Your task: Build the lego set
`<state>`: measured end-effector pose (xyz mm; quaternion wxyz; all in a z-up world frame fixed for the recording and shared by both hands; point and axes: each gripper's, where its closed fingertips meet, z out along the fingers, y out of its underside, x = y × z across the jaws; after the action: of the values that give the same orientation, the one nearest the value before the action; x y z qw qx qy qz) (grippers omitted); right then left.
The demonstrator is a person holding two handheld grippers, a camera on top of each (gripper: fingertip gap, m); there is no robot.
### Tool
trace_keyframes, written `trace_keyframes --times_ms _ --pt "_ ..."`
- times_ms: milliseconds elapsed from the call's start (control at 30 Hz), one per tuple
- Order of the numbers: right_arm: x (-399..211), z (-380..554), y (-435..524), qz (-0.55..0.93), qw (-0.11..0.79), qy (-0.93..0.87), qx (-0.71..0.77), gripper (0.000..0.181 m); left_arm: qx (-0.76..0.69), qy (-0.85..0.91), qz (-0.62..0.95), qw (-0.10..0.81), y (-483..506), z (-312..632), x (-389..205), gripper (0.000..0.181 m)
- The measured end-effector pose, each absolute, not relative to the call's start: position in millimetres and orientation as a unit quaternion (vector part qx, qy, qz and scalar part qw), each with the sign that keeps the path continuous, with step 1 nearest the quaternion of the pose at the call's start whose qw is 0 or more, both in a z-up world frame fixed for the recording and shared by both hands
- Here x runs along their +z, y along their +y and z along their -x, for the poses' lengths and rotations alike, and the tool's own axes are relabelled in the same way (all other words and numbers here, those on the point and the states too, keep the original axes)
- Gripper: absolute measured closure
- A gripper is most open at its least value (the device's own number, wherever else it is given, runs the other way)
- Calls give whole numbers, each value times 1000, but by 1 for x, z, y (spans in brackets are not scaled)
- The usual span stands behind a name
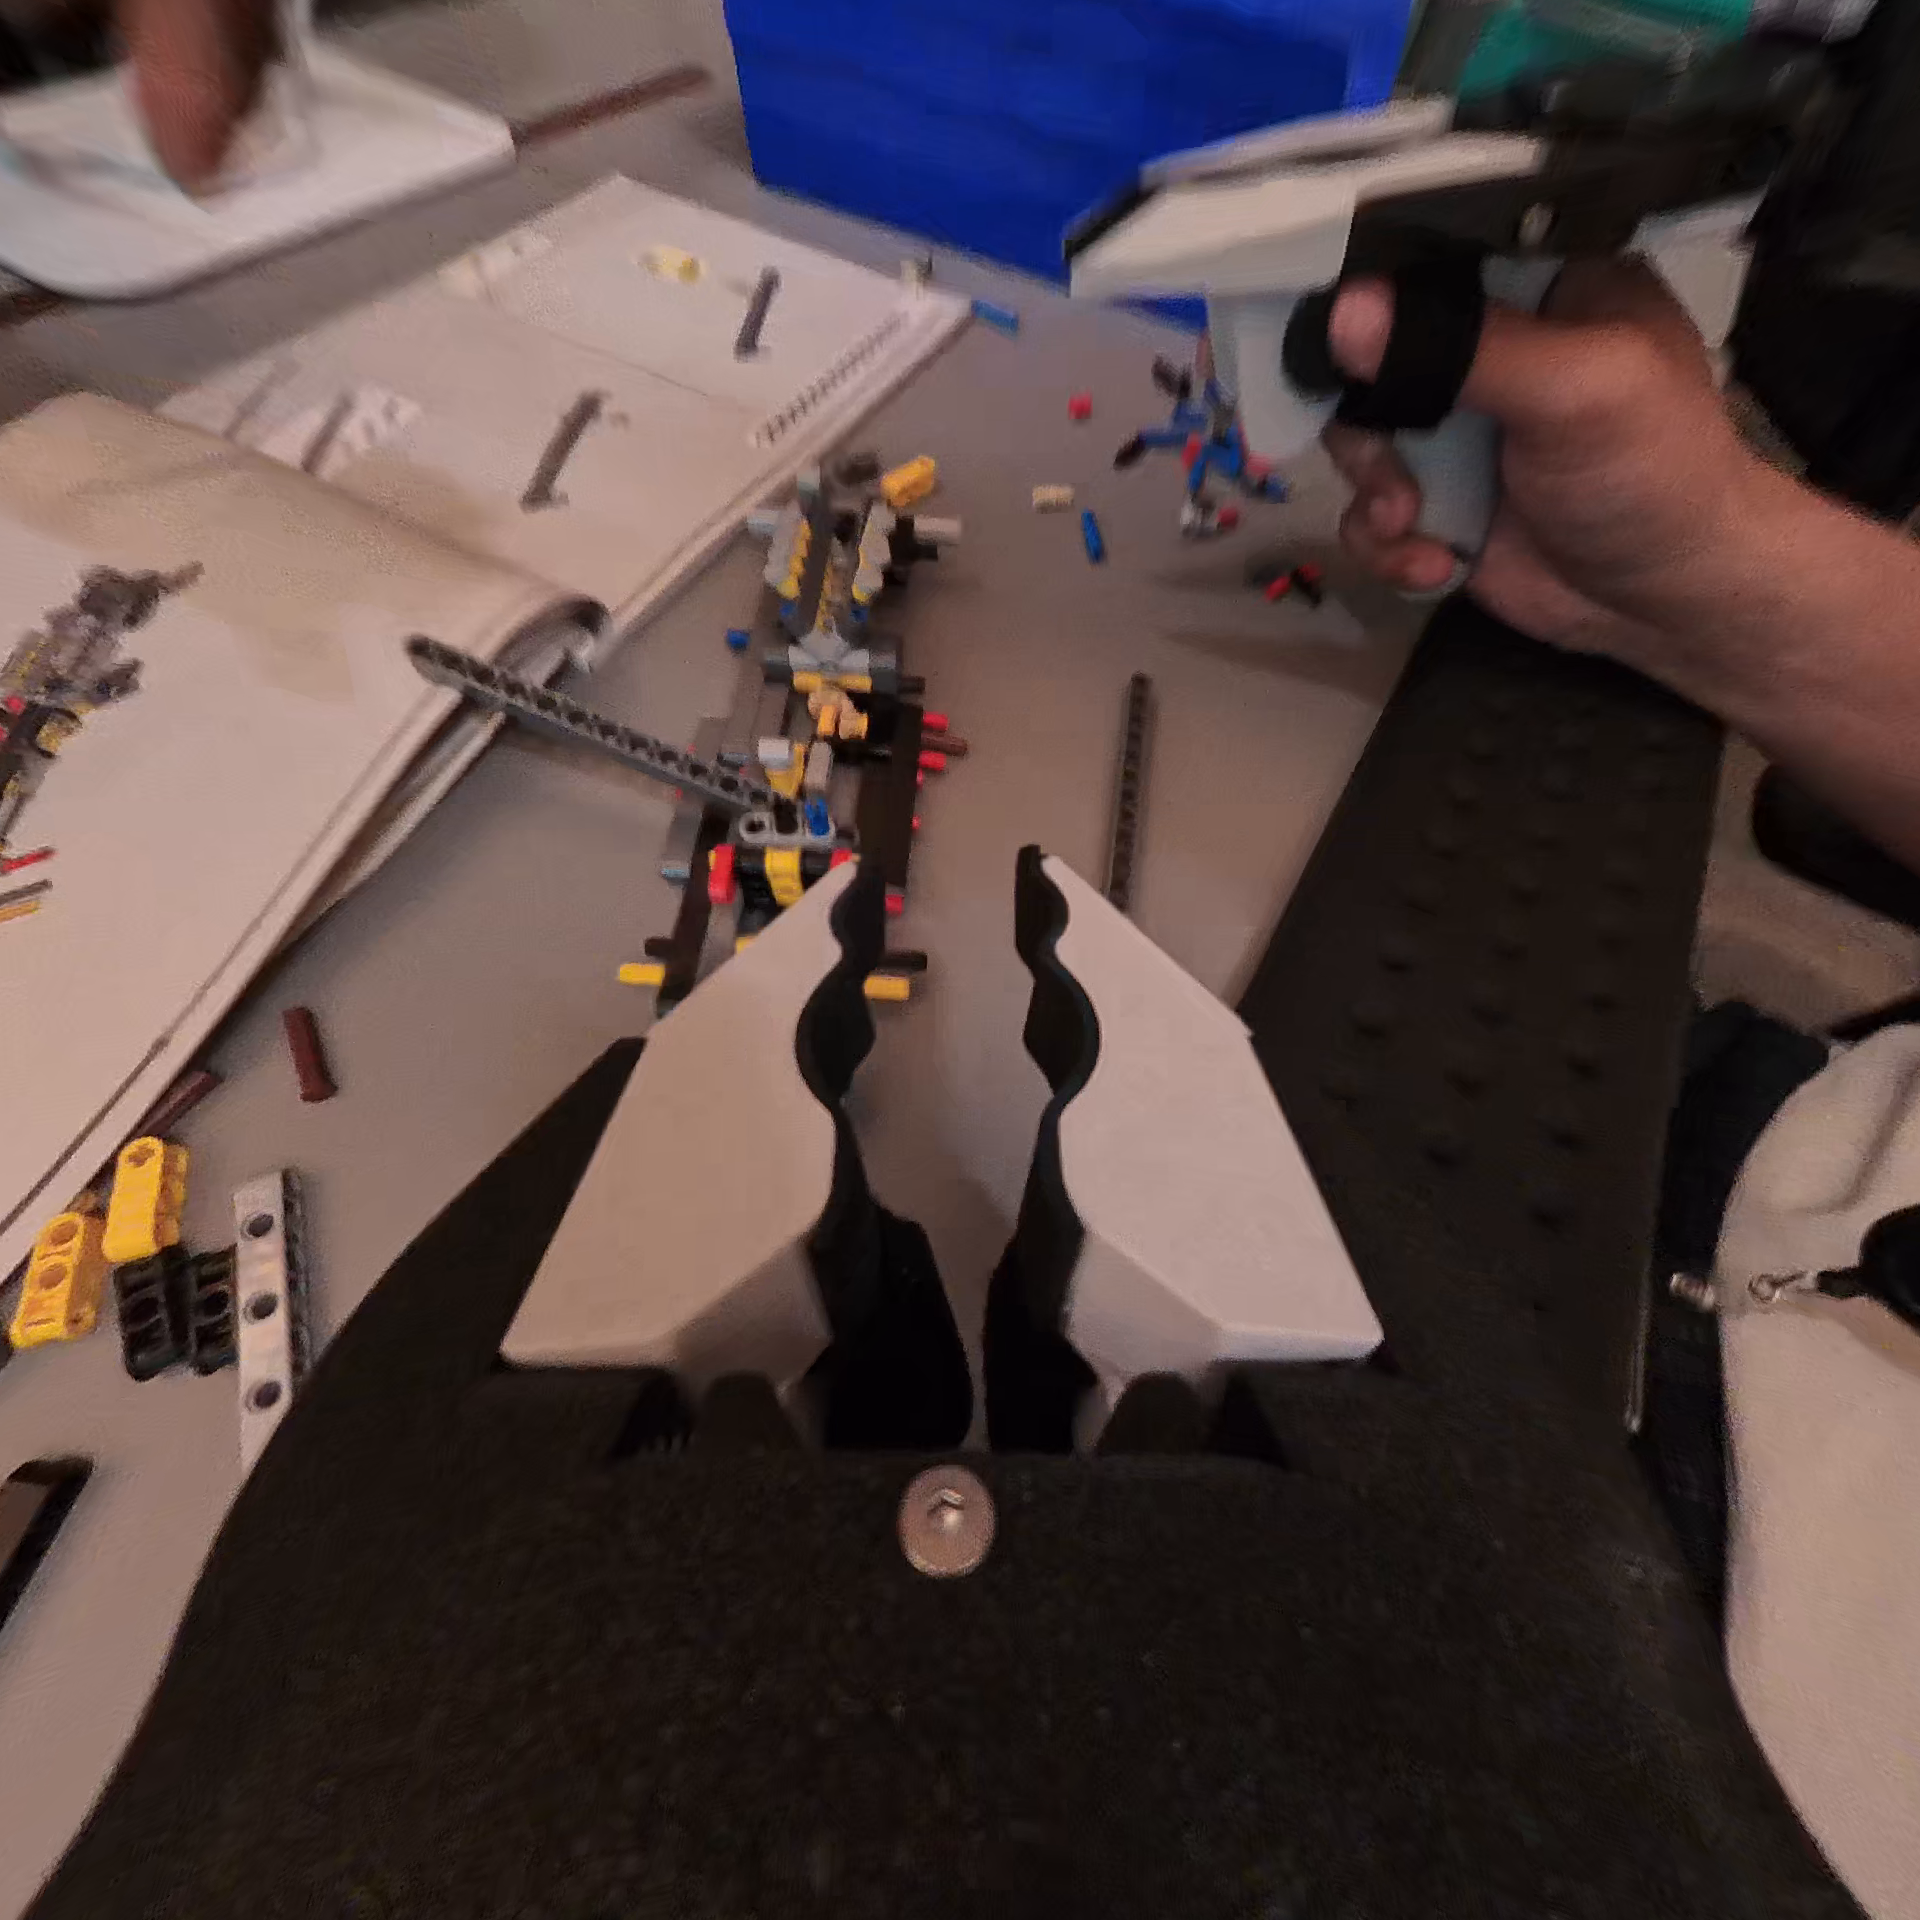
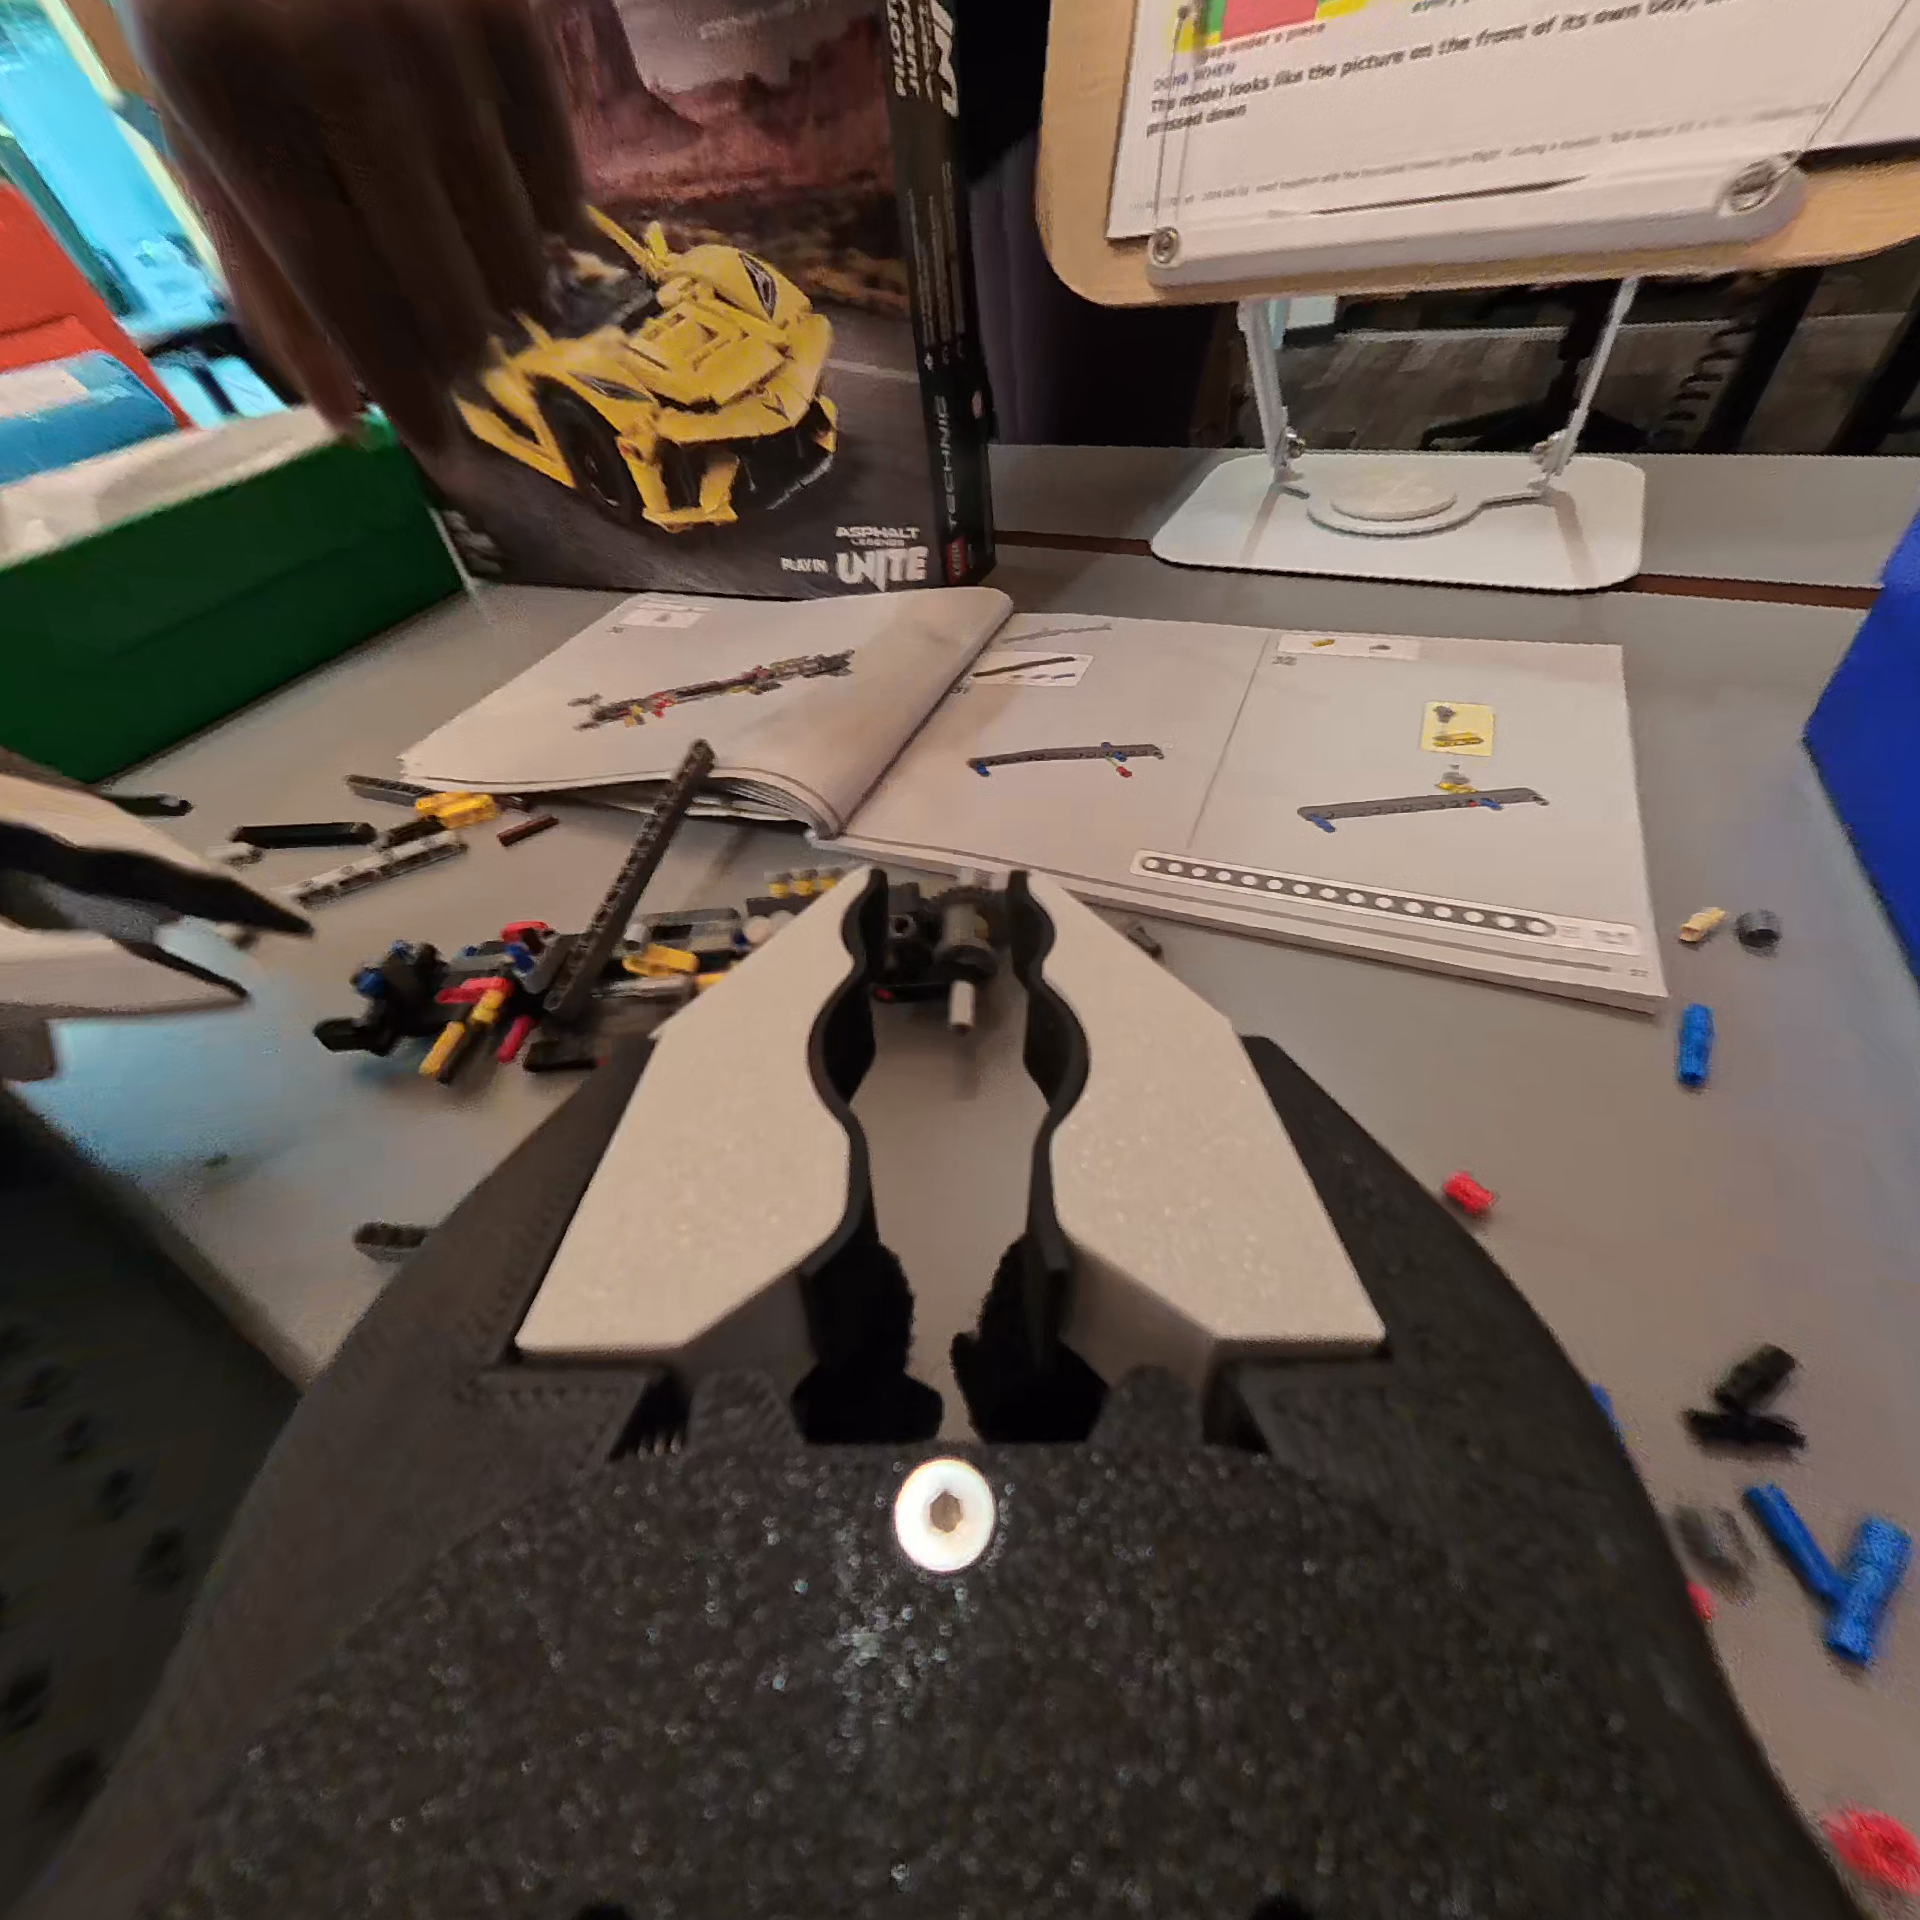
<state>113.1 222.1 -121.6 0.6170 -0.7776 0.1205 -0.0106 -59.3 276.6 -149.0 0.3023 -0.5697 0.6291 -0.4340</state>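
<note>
We are holding both the left gripper (image 1: 940, 868) and right gripper (image 2: 940, 883) parted and empty, aligning carefully before seating the long black beam (image 1: 582, 722) squarely on the chassis (image 1: 821, 748).

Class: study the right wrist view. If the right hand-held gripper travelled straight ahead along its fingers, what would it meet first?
Probably the grey end of the lego assembly, which lies on the table just beyond the open right hand-held gripper. The instruction booklet lies behind it. Depth is hard to judge, so the gap is uncertain.
</note>
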Motion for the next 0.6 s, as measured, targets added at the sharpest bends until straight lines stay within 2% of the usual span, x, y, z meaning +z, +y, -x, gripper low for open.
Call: trace_keyframes --times_ms 233,400,467,600 --pt "-127 -157 149 816 539 141 -156 162 -507 581 560 302 282 65 -131 162" --pt "-159 -161 107 865 464 168 -92 155 -498 590 561 299 280 64 -135 161" --pt "-164 -141 121 870 470 147 -33 152 -492 596 563 294 279 64 -138 161" --pt "-183 -120 159 901 426 79 -8 146 -475 612 563 288 276 62 -144 161"
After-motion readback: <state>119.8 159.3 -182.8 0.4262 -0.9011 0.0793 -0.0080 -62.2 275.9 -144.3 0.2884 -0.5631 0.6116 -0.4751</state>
